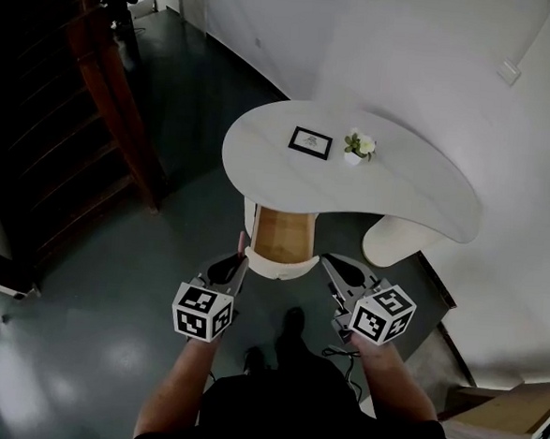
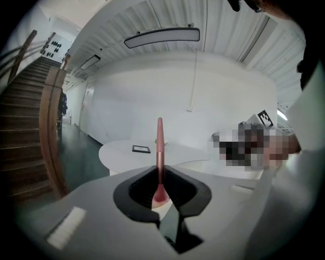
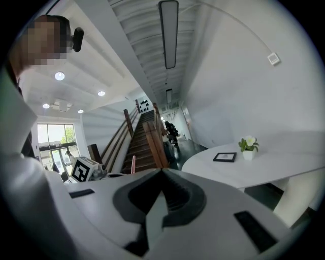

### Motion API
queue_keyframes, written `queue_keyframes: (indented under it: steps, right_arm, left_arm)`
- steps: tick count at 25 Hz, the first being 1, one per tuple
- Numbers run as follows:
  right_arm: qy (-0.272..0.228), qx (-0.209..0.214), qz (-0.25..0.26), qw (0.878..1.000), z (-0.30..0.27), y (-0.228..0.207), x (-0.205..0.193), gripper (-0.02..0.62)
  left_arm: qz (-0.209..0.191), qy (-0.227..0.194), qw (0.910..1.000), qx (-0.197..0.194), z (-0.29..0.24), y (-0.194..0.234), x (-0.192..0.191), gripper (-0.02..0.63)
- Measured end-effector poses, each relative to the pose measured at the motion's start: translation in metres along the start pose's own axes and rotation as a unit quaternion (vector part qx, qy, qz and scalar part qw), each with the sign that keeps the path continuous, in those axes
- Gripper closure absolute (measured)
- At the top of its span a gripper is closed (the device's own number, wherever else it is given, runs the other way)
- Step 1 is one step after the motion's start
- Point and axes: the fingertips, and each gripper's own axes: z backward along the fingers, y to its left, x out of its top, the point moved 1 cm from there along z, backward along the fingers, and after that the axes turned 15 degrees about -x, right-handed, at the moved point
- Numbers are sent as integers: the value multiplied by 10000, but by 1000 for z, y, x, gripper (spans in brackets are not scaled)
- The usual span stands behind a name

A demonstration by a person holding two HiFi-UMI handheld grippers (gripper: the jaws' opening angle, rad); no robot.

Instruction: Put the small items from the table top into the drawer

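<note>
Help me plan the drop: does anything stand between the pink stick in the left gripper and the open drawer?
Nothing visible does. The left gripper holds the pink stick just short of the open drawer. The picture frame and potted plant sit up on the table top, above the path.

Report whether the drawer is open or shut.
Open. In the head view the drawer stands out from under the table, and its wooden inside shows from above.
</note>
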Motion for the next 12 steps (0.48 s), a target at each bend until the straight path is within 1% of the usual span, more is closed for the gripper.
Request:
queue_keyframes:
  steps: [5,9,12]
  right_arm:
    - [120,106,-147,9998,-36,-43,5,584]
    - [105,170,-299,9994,-62,-85,16,584]
    - [169,188,-392,9989,-77,-113,19,584]
  left_arm:
    - [122,176,9997,139,-40,19,5,560]
    - [94,389,9990,189,-78,28,17,560]
    - [132,453,9986,232,-101,33,27,560]
